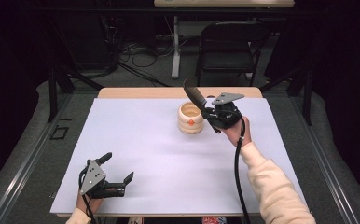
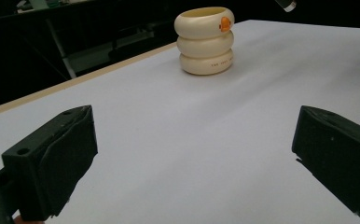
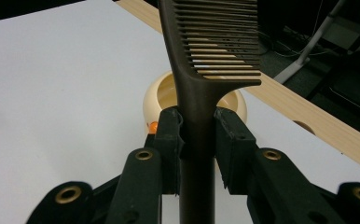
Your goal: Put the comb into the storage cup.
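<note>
Right now my right gripper (image 3: 197, 140) clamps a dark comb (image 3: 206, 60) by its handle, just above the cream holder (image 1: 190, 118) (three stacked rings). My left gripper (image 1: 117, 170) rests wide apart on the white table (image 1: 169, 163).

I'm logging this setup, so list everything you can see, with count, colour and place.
Comb: one, dark brown, clamped by its handle in the right claw, above the holder.
Holder: one, cream, ringed, orange mark, upright on the far middle of the sheet.
Sheet: one, white, covering the table.
Table: one, light wood, edge showing at the far side.
Chair: one, black, beyond the table.
Right claw: black, shut on the comb.
Left claw: black, open, near left corner.
</note>
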